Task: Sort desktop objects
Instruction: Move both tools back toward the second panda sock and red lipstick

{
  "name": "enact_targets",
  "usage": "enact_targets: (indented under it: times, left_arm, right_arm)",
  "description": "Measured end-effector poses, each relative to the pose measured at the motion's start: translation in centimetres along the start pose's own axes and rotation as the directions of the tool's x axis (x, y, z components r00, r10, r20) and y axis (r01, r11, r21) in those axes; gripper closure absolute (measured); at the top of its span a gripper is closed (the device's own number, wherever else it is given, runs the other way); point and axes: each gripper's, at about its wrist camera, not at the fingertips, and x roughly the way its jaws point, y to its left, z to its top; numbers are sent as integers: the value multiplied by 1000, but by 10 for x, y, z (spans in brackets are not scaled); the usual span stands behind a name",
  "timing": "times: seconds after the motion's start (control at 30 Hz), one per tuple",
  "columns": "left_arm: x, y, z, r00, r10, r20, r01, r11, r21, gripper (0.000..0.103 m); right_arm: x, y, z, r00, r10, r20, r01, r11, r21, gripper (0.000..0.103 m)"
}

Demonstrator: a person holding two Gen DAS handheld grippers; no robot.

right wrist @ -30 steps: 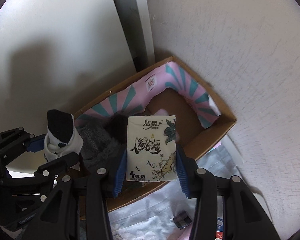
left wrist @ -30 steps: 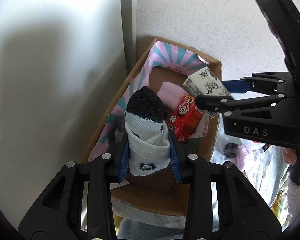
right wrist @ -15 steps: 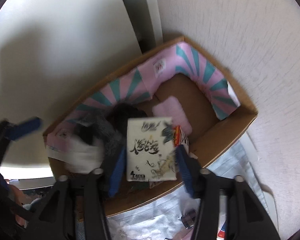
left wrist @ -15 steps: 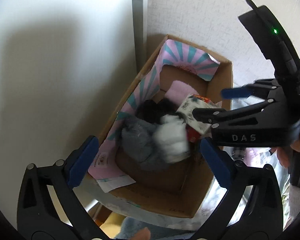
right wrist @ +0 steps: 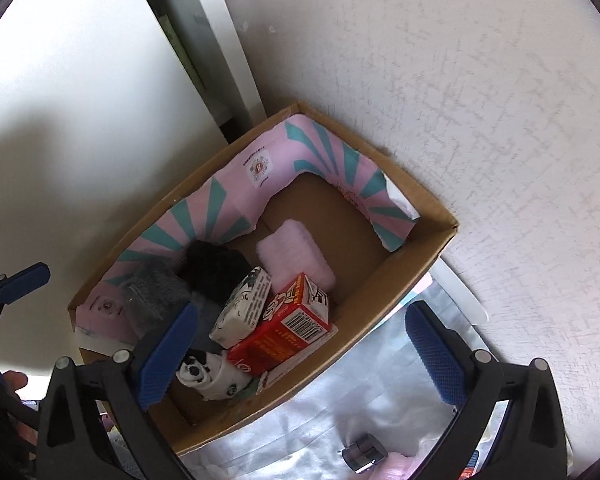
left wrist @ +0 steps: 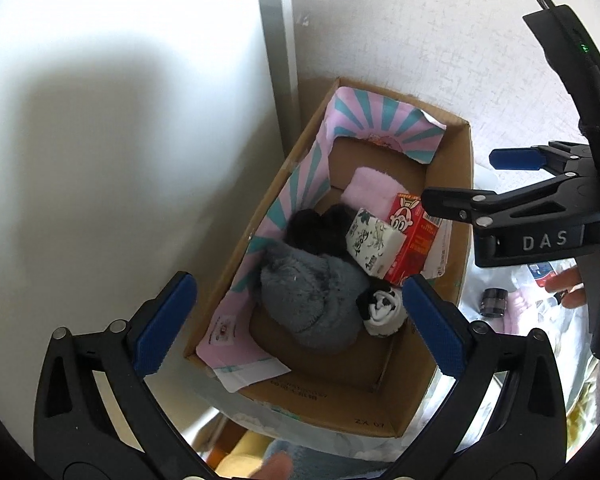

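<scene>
Left tool [left wrist: 296, 312] spread wide over cardboard box [left wrist: 466, 184], nothing between its blue pads; jaws have just been opening. Right tool [right wrist: 300, 352] also wide apart and empty, jaws just opened, its left pad over the box, its right pad outside the near wall.

Box sits in a wall corner, inner walls lined with pink paper with teal ray stripes [right wrist: 220, 216]. Inside: black-and-white sock [left wrist: 382, 308] balled against the right wall near the front, beside a fuzzy grey item [left wrist: 308, 292]. Tissue pack [right wrist: 242, 308], white with dark ink-style leaves and brush lettering too small to read, leans tilted on red carton [right wrist: 290, 328]. Carton shows a cartoon face and a barcode. Black fuzzy item [right wrist: 216, 264] and pink fluffy item [right wrist: 296, 256] lie farther back.

Right tool body reads "DAS". Box front prints "ZX 07". Small dark cylinder [right wrist: 362, 454] lies outside the box, on crinkled clear plastic.
</scene>
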Motion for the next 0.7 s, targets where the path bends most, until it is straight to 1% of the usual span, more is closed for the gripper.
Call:
enact_targets:
  times: [0.03,0.13,0.2,0.27,0.33,0.37,0.43,0.47,0.5,0.57,0.67,0.7]
  left_arm:
    - [-1,-1,1,1000,-6,4,6,1000,3,0]
    - [-7,0,4,996,-87,14,88,996,-16,0]
    - [-12,-1,5,994,-108,19,109,994,-28,0]
    - [-20,-5,9,994,-105,41,105,994,-11,0]
    - [-27,-9,11,993,-98,62,97,995,15,0]
    - [-32,-13,14,991,-111,71,110,994,28,0]
    - [-36,-15,17,983,-167,80,165,986,31,0]
    - [-40,-16,19,975,-206,86,205,979,23,0]
    - [-43,-18,22,965,-247,92,247,969,15,0]
    - [-47,-23,24,955,-282,95,282,959,13,0]
    - [-52,-36,27,949,-302,93,299,953,48,0]
    - [-54,-41,27,945,-310,99,305,950,64,0]
  right_arm:
    - [-3,0,-1,1000,4,9,-4,1000,0,0]
    - [-7,-1,-2,1000,-2,28,2,1000,-6,0]
    - [-12,-2,-5,999,-17,33,18,1000,-9,0]
    - [-19,-3,-7,999,-31,22,32,999,-26,0]
    - [-32,-9,-10,997,-68,24,69,998,-12,0]
    - [-38,-13,-12,996,-76,36,76,997,-1,0]
    - [-55,-22,-18,994,-83,66,81,996,36,0]
    - [-63,-28,-21,994,-84,70,79,995,65,0]
    - [-67,-36,-25,995,-75,57,70,993,90,0]
    - [-75,-47,-32,996,-75,52,68,990,120,0]
    - [-85,-62,-48,991,-127,37,119,979,166,0]
    - [-89,-68,-55,991,-133,33,124,974,188,0]
